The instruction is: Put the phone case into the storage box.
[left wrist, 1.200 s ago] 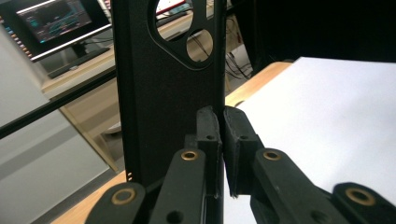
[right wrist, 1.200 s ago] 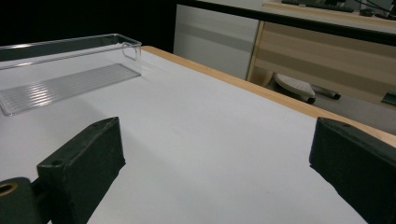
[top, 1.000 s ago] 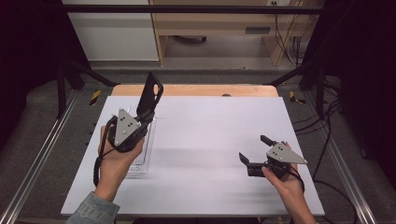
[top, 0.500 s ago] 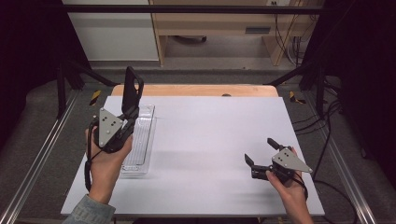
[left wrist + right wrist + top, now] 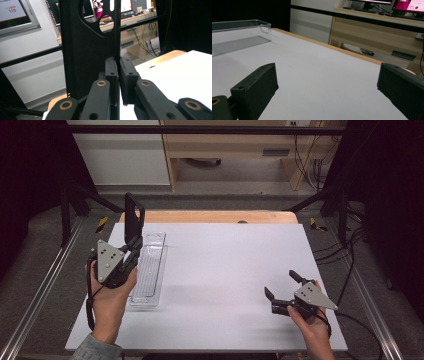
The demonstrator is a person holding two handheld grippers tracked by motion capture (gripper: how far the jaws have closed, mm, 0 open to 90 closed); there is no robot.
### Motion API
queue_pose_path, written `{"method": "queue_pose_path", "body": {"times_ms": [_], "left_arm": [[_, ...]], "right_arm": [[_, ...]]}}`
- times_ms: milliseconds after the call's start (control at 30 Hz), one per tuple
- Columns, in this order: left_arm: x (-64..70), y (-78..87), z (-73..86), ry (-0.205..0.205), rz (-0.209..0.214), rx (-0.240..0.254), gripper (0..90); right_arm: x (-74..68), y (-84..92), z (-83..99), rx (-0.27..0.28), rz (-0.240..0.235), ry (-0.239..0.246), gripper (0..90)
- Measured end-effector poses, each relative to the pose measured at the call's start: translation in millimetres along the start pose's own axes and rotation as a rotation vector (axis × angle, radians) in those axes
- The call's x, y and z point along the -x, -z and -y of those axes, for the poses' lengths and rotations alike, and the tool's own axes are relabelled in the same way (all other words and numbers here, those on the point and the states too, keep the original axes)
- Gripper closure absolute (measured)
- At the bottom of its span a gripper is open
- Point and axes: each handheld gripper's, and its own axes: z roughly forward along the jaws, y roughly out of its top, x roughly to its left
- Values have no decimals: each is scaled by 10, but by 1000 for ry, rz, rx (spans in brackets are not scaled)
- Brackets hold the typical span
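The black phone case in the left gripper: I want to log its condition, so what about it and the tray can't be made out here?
- Black phone case: top and bottom cut off by the left gripper view's edges; its right edge sits hidden between the left gripper pads.
- Its far face: turned away in the high view.
- Clear tray: near left corner hidden behind the left hand.

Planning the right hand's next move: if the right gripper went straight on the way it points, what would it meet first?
Probably the clear tray across the table; the right gripper points left over bare white tabletop toward it, though depth is hard to judge.
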Motion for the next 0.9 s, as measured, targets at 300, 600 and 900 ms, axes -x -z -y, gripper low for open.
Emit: {"method": "queue_pose_path", "body": {"times_ms": [300,600,900], "left_arm": [[9,-21,42,48,-2,6,851],[-12,-38,89,77,-16,2,851],[-56,-108,122,111,-7,5,851]], "right_arm": [[-7,27,40,15,2,0,34],[-16,53,78,32,-2,-3,35],[-20,72,122,30,-7,0,36]]}}
